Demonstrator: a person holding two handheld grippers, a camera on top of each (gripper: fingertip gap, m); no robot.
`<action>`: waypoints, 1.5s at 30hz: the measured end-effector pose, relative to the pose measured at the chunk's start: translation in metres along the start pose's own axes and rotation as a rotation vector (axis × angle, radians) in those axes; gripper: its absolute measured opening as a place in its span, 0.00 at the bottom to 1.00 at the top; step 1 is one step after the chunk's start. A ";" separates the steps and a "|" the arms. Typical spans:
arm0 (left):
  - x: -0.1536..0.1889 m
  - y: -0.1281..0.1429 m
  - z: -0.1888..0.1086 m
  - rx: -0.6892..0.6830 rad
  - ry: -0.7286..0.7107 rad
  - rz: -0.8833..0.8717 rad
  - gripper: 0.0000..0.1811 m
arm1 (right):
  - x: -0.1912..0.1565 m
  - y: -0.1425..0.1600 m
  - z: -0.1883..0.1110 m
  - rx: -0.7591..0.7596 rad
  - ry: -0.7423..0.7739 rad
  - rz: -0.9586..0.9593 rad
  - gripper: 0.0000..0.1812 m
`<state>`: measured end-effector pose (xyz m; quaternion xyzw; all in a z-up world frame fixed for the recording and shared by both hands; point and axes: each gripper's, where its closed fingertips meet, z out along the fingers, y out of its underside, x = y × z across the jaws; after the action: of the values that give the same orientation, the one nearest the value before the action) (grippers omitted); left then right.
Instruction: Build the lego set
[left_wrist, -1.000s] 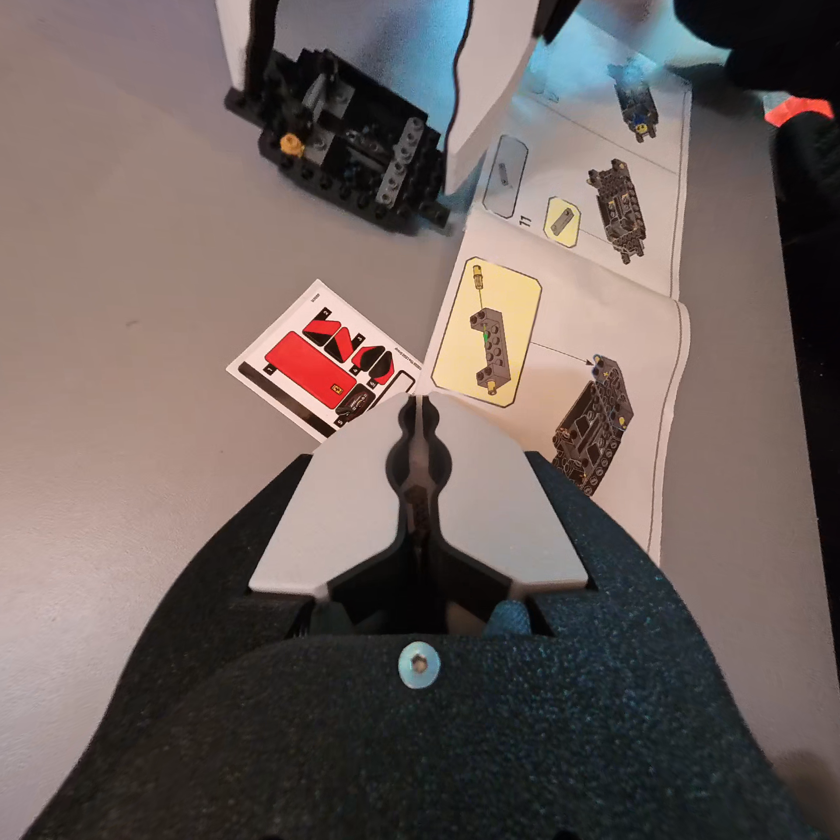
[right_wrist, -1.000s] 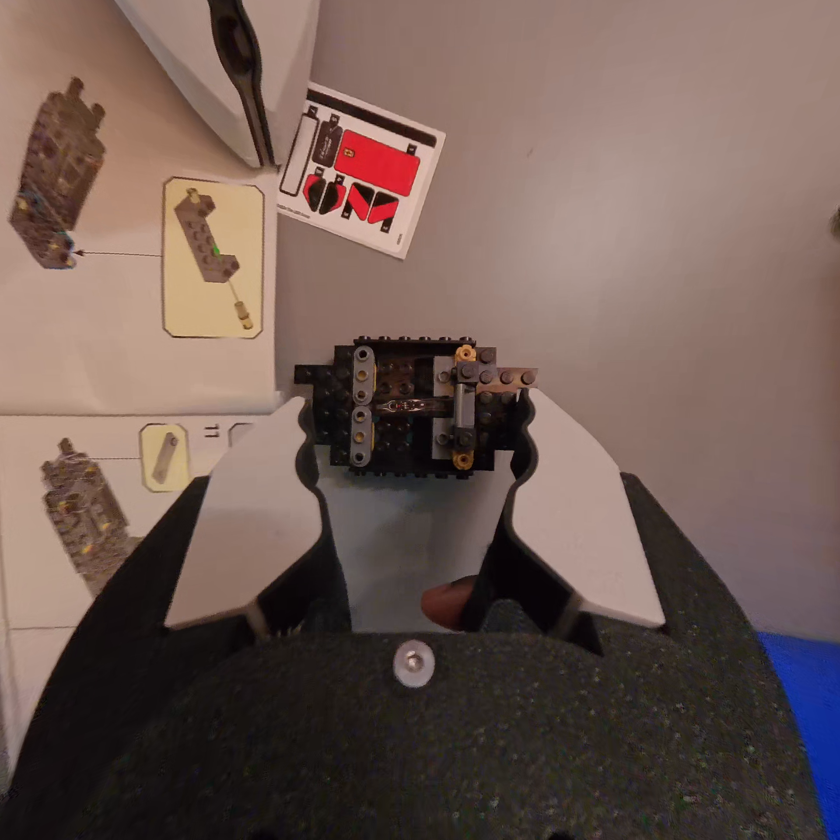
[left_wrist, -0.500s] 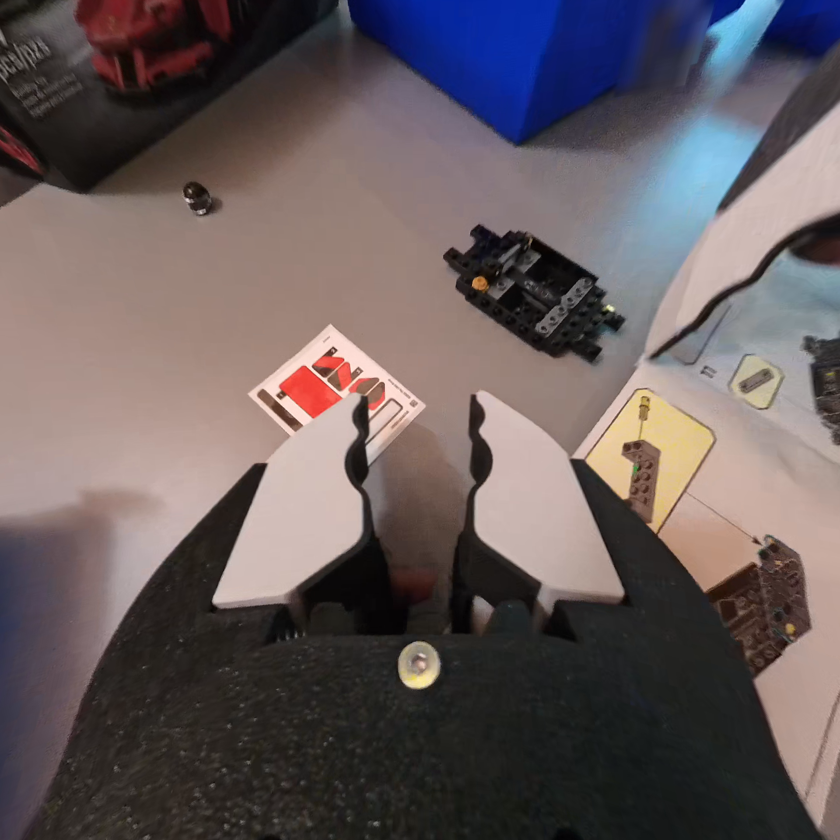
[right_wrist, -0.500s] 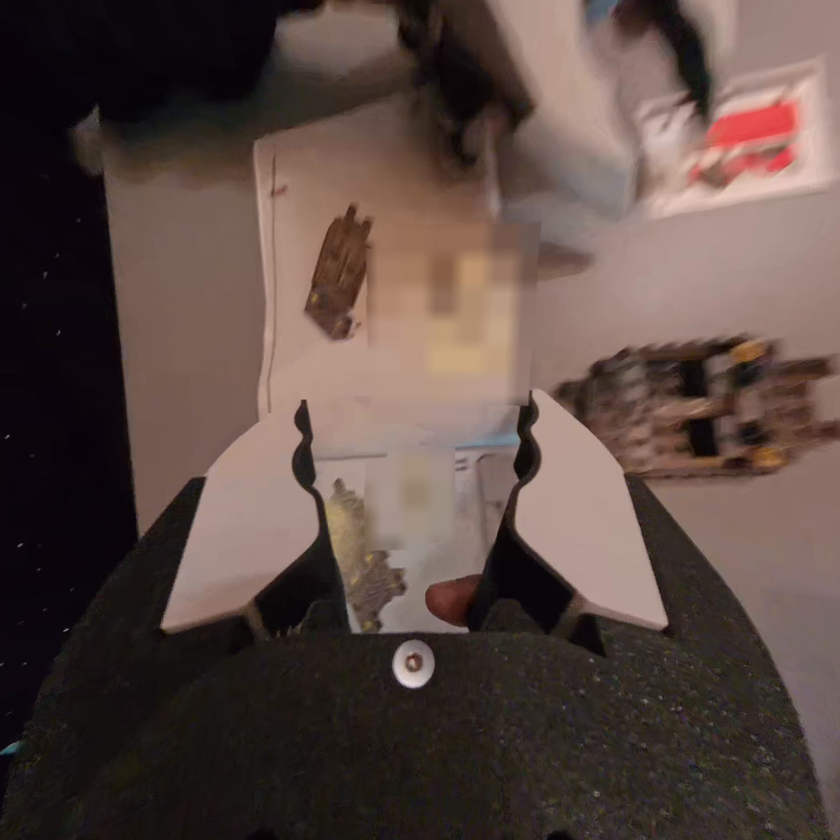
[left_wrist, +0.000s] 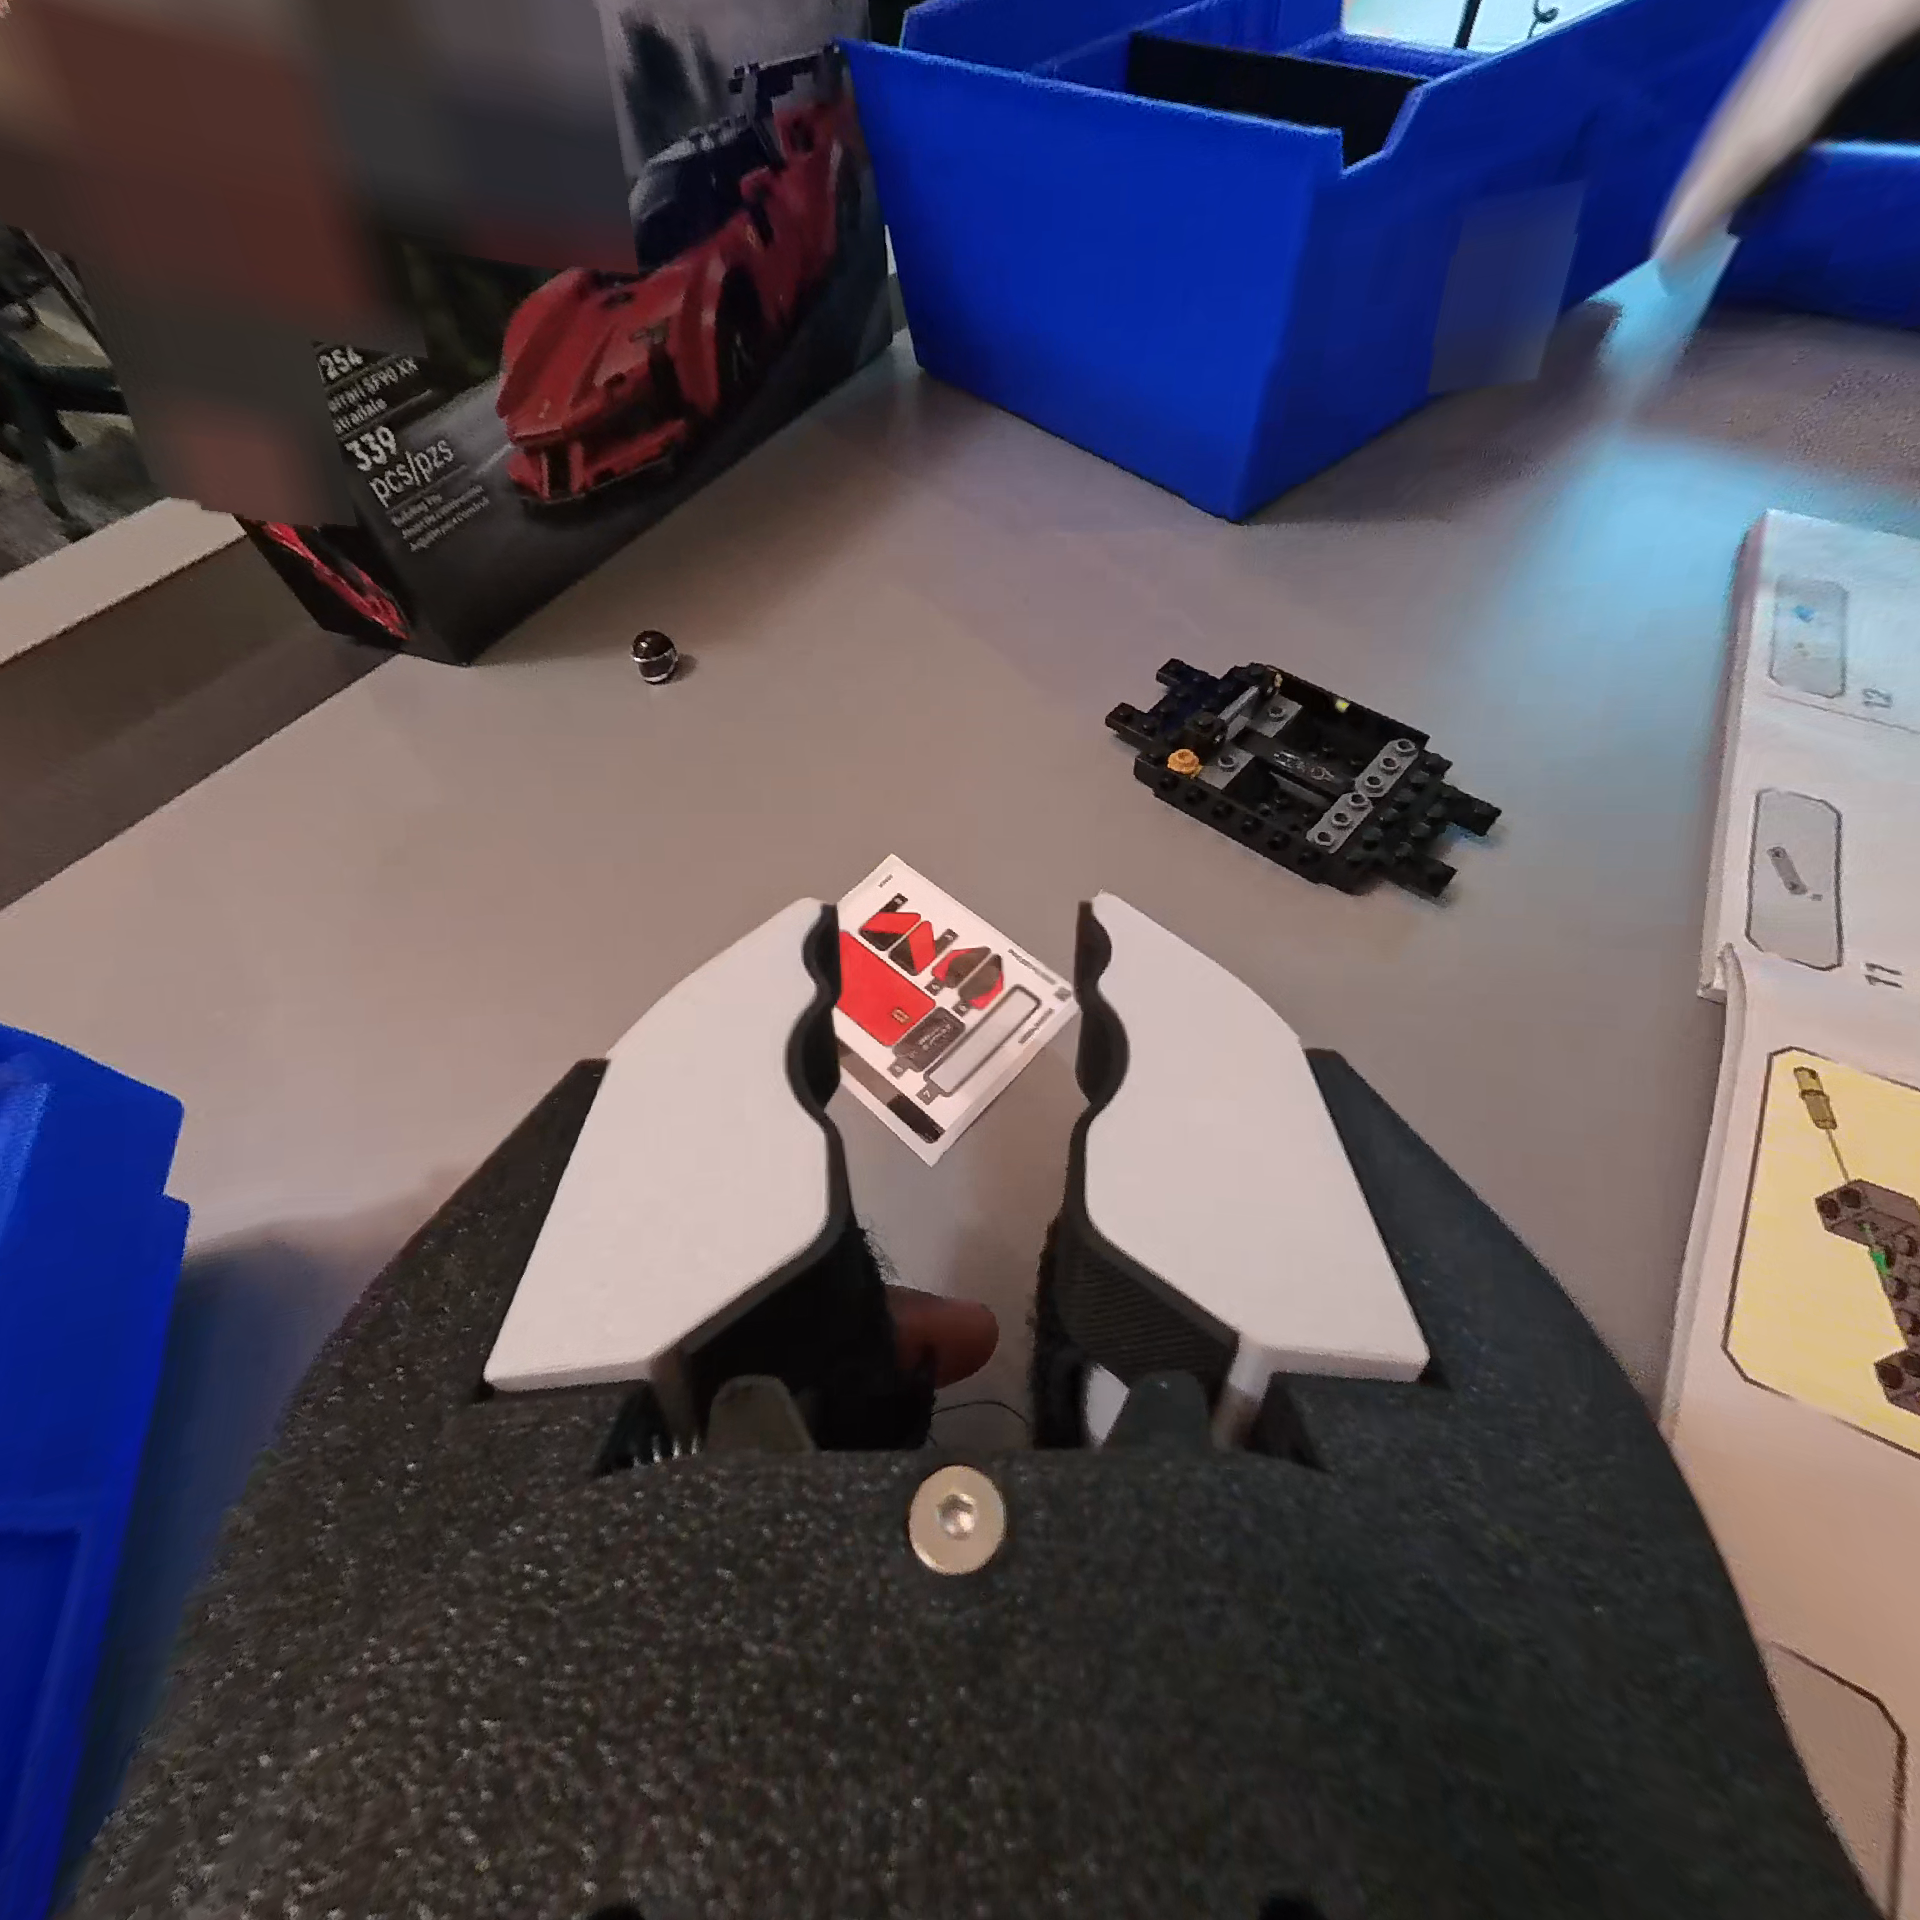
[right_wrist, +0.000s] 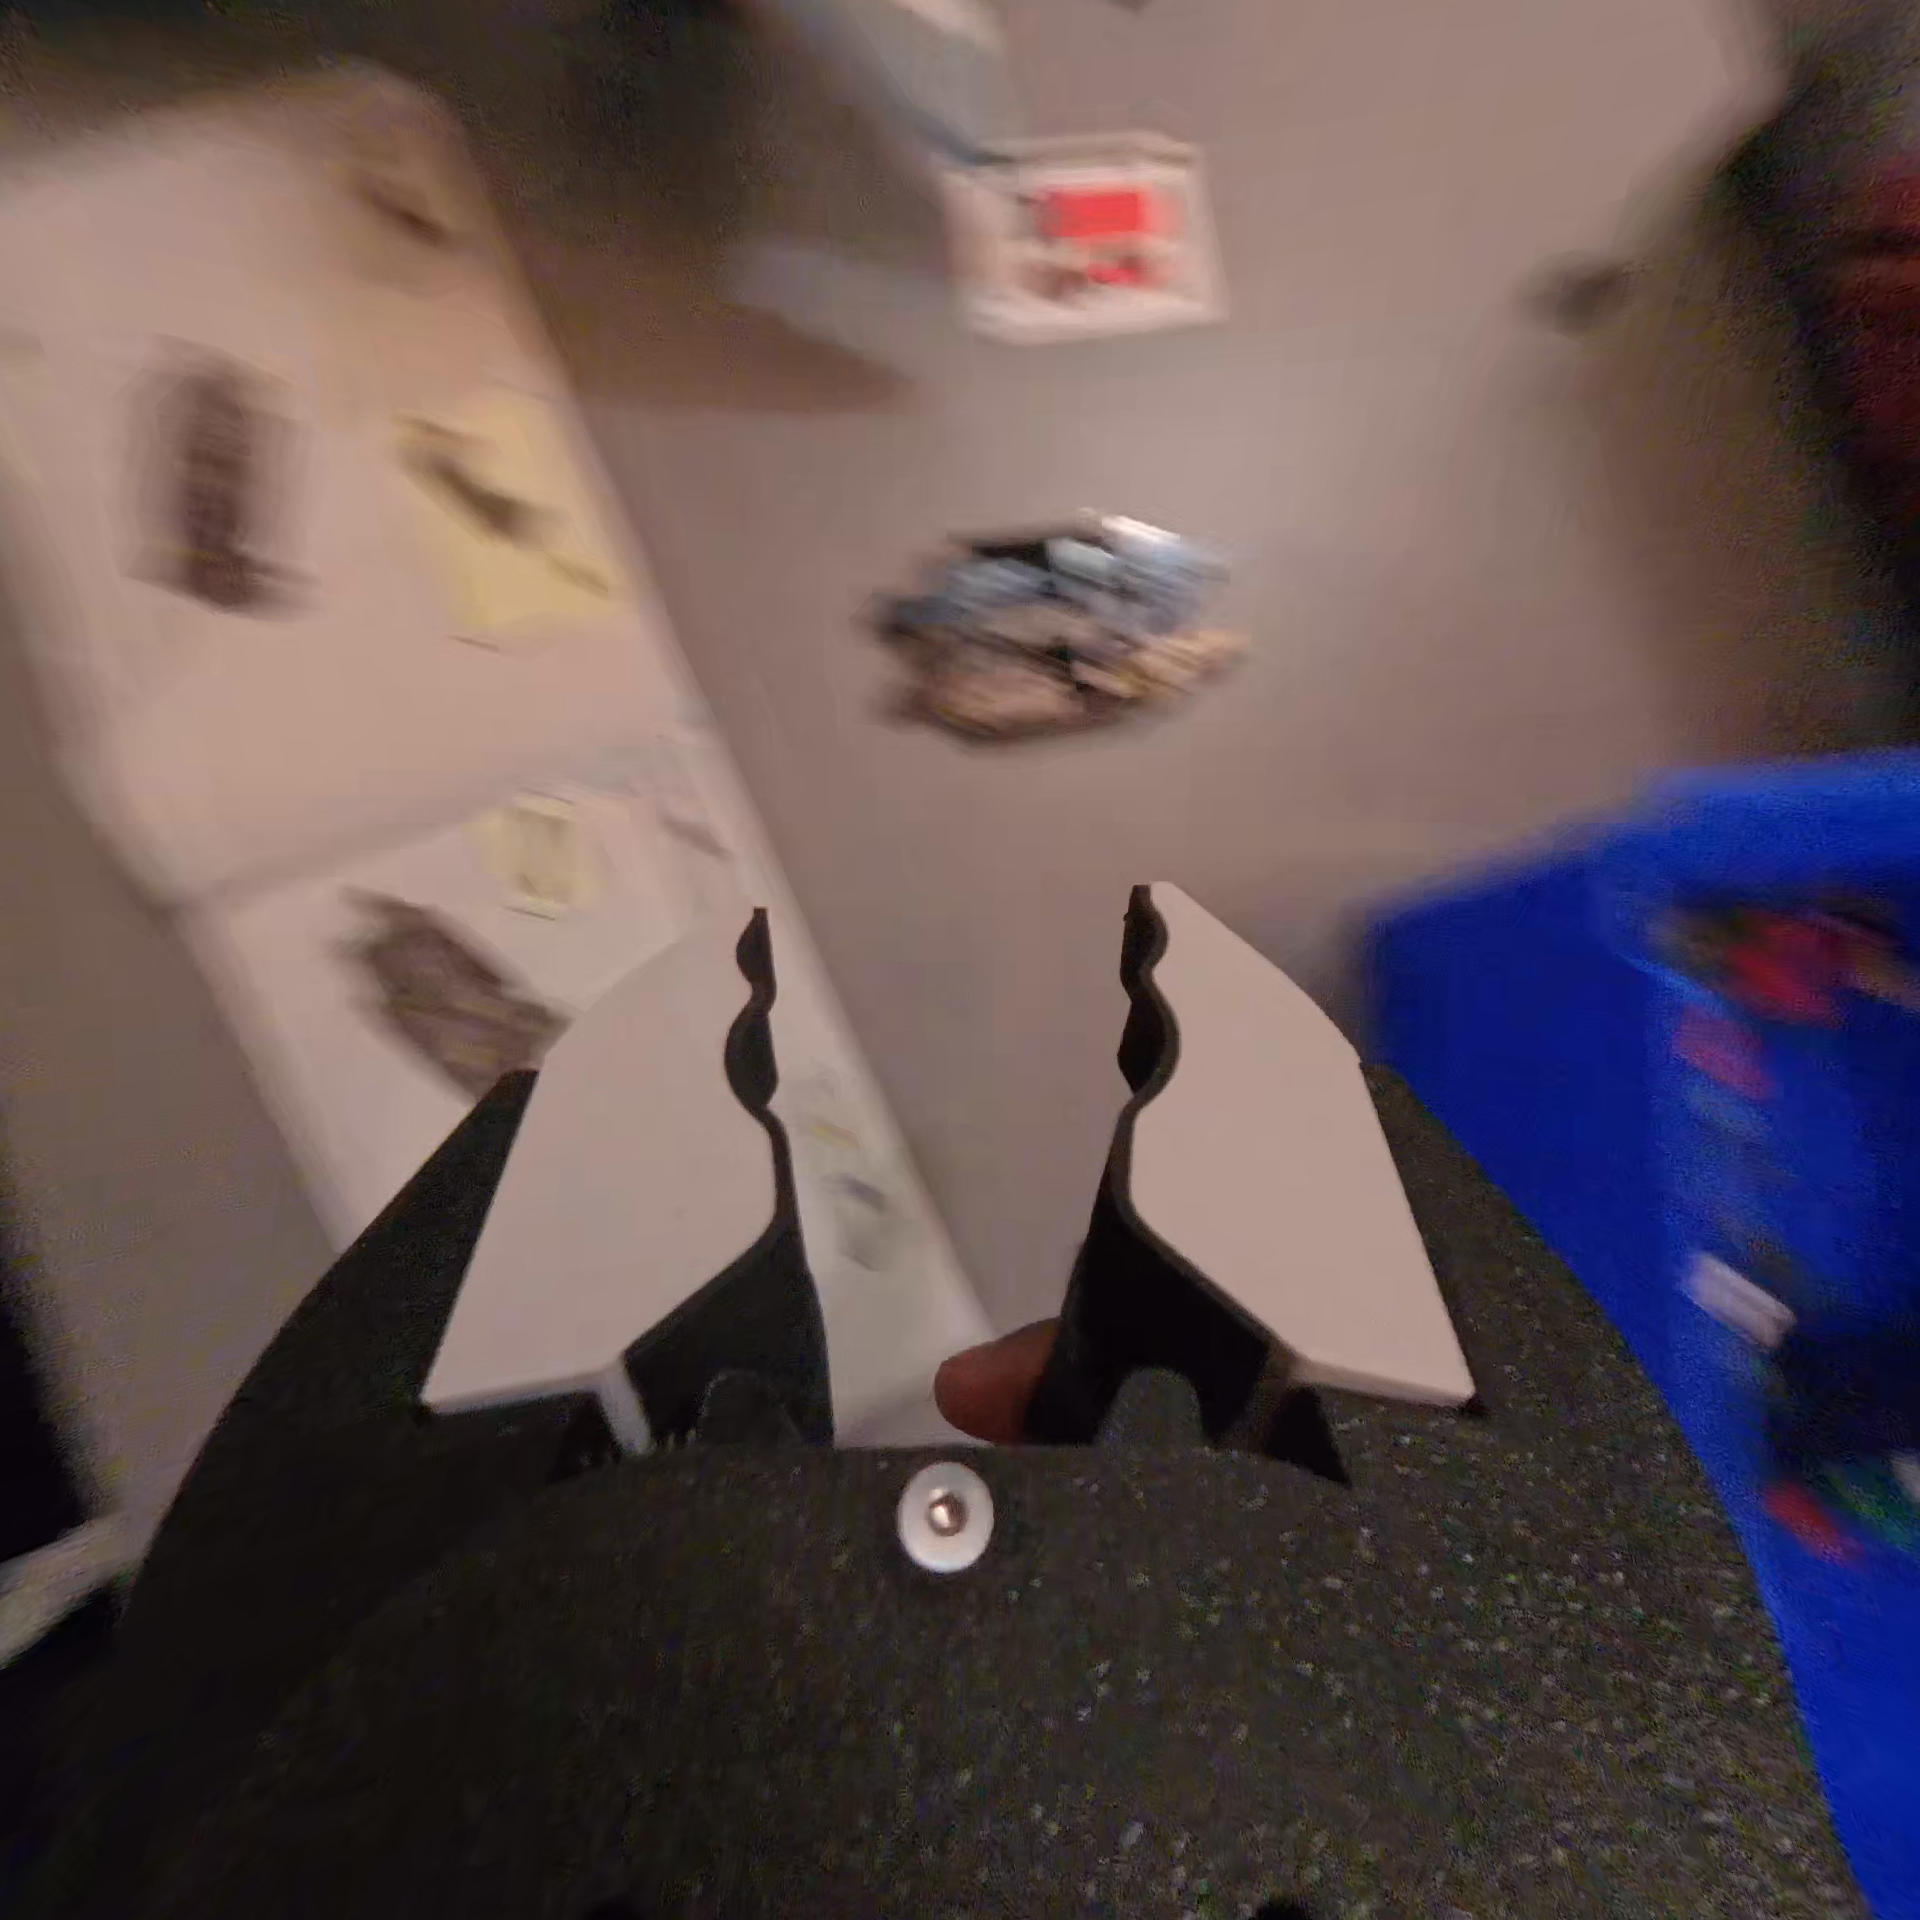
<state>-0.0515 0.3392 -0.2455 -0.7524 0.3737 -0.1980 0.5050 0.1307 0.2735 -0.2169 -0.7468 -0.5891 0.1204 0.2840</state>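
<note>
The partly built black and grey lego chassis (left_wrist: 1304, 774) lies on the grey table, ahead and right of my left gripper (left_wrist: 956, 914). That gripper is open and empty, above a white sticker sheet (left_wrist: 951, 1013) with red shapes. The open instruction booklet (left_wrist: 1829, 1039) lies at the right. The right wrist view is heavily blurred: my right gripper (right_wrist: 948, 904) is open and empty, with the chassis (right_wrist: 1055, 629), the booklet (right_wrist: 364, 623) and the sticker sheet (right_wrist: 1086, 239) ahead of it.
A blue bin (left_wrist: 1195, 249) stands at the back, beside the set's box (left_wrist: 582, 343) with a red car picture. A small black round piece (left_wrist: 655, 657) lies near the box. Another blue bin edge (left_wrist: 62, 1351) is at the left; a blue bin of pieces (right_wrist: 1704, 1143) is right of my right gripper. The gap from one gripper's tips to the other's is roughly 20 cm. From my left tips it is roughly 15 cm to the small black round piece (left_wrist: 655, 657); from my right, 25 cm.
My left gripper opened from shut, pulled back and swung left over the sticker sheet. My right gripper left the chassis, stayed open, and is moving fast.
</note>
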 end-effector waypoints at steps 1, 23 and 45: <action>-0.001 -0.001 -0.001 0.009 -0.008 0.010 0.23 | 0.037 0.014 -0.013 -0.048 0.136 -0.003 0.36; 0.008 0.001 0.001 -0.002 0.019 0.079 0.19 | 0.028 0.072 -0.024 -0.339 0.138 -0.605 0.12; 0.017 0.007 0.005 -0.043 0.084 0.100 0.19 | 0.027 0.008 -0.067 0.299 0.061 -0.106 0.15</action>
<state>-0.0394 0.3280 -0.2552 -0.7344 0.4359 -0.1961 0.4819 0.1788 0.2789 -0.1629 -0.6675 -0.5941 0.1689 0.4158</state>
